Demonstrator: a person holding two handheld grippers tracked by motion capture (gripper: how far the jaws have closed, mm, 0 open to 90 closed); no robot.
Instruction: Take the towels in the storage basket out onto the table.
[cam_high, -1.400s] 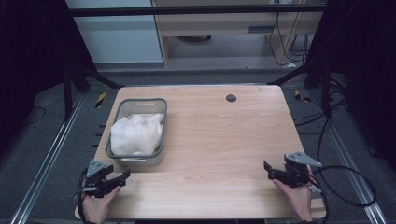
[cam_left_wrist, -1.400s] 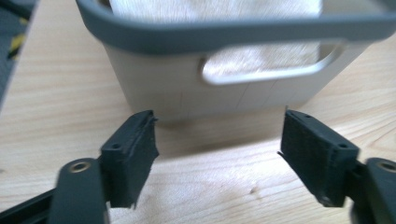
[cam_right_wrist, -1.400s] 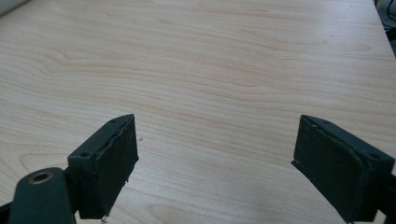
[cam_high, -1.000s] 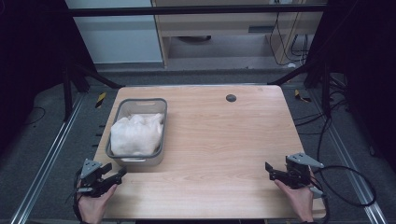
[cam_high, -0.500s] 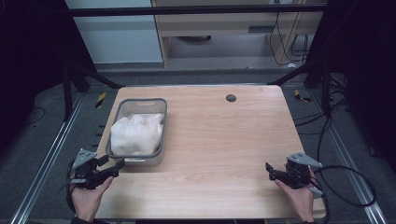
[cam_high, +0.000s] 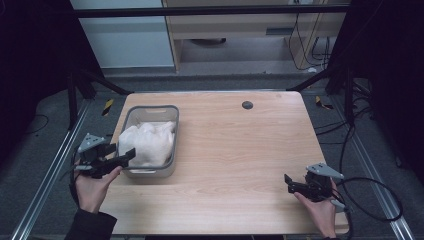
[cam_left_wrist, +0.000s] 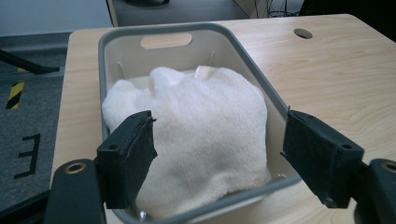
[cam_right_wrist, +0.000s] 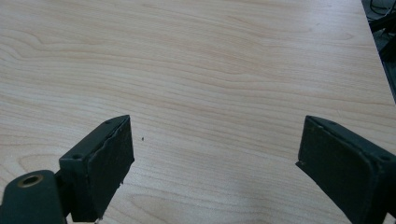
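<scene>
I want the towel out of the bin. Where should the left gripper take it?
Probably from above, on the towel's raised hump near the bin's front end. It bulges above the rim there, so the open left gripper can pinch a fold clear of the walls.

Left black two-jaw gripper (cam_high: 127, 154): grey three-cornered plate on top, flat padded jaws, brass-ringed screw holes. Right black two-jaw gripper (cam_high: 287, 183): same plate, black cable trailing. Dark sleeve (cam_high: 92, 226), left arm.

Lab: framed test table (cam_high: 235, 150), cables (cam_high: 370, 185)
</scene>
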